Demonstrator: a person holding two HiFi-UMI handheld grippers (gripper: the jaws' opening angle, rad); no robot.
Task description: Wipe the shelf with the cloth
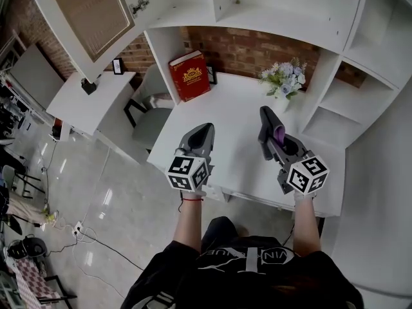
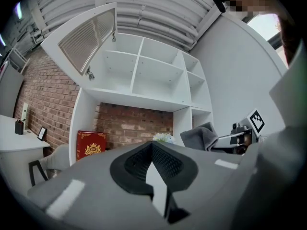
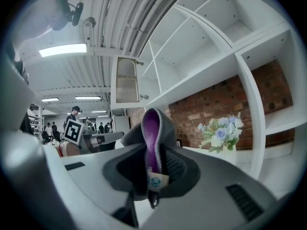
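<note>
"Starting with the edges, what room did the two grippers have?"

"Both hung over the front part of the white desk [image 1: 239, 105], their marker cubes about above its front edge. Ahead of them a broad stretch of desktop ran back to the brick wall [image 1: 248, 47]. The shelf [image 1: 283, 15] closed the space overhead. One white upright stood at the left beside the red book [image 1: 189, 76], and another at the right just past the vase [image 1: 282, 103]. A cabinet door [image 1: 90, 11] stood swung open at the upper left."

"And the count?"

"Two grippers, one cloth, one red book, one vase, one small frame [image 1: 212, 75] just right of the book, and one chair [image 1: 151, 121] at the desk's left end."

"What held what?"

"The vase held pale blue and white flowers [image 1: 284, 74]. The cloth [image 3: 152, 123], grey with a purple inner face, sat pinched in the right gripper [image 3: 154, 152], whose jaws were closed on it. Its fold stuck up past the tips, in the air above the desk and below the shelf, touching neither. The left gripper [image 2: 152, 145] had its jaws brought together at the tips, with nothing between them."
</note>
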